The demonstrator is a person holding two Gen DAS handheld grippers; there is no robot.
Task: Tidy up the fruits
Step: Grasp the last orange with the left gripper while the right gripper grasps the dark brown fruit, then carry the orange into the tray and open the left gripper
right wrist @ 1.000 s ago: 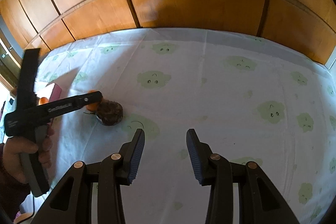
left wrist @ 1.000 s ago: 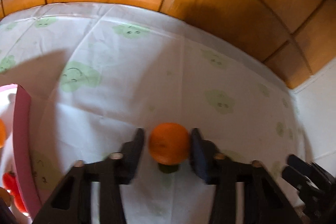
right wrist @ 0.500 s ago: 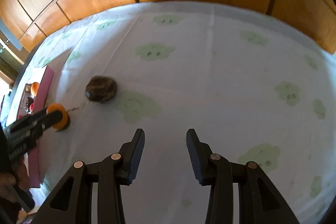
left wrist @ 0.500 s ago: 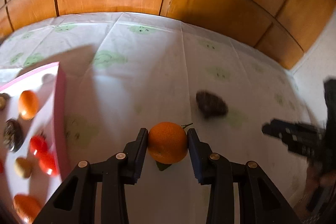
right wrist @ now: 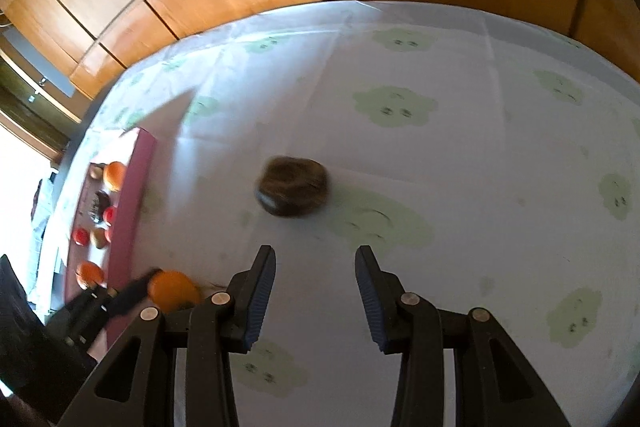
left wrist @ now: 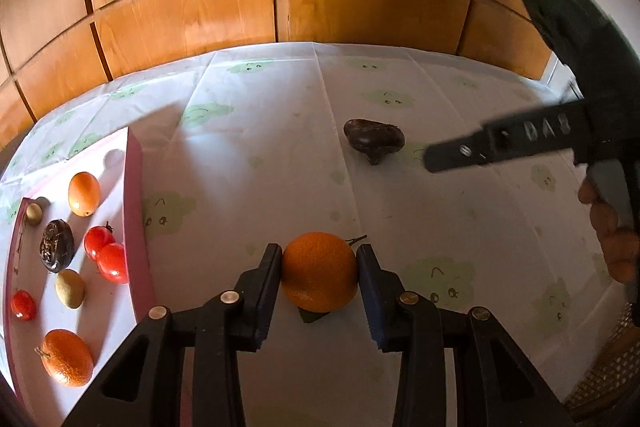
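Two fruits left outside my pink tray [left wrist: 134,211]: left claw [left wrist: 319,269] clamps the orange [left wrist: 319,271], dark fruit [right wrist: 293,191] sits ahead of my gaping right claw [right wrist: 316,267].

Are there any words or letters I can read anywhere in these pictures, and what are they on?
"DAS" in raised letters on the arm of the right gripper, seen from the left wrist view; more letters may follow, hidden.
The tablecloth has only little green faces, no words.
Nothing else carries readable text.
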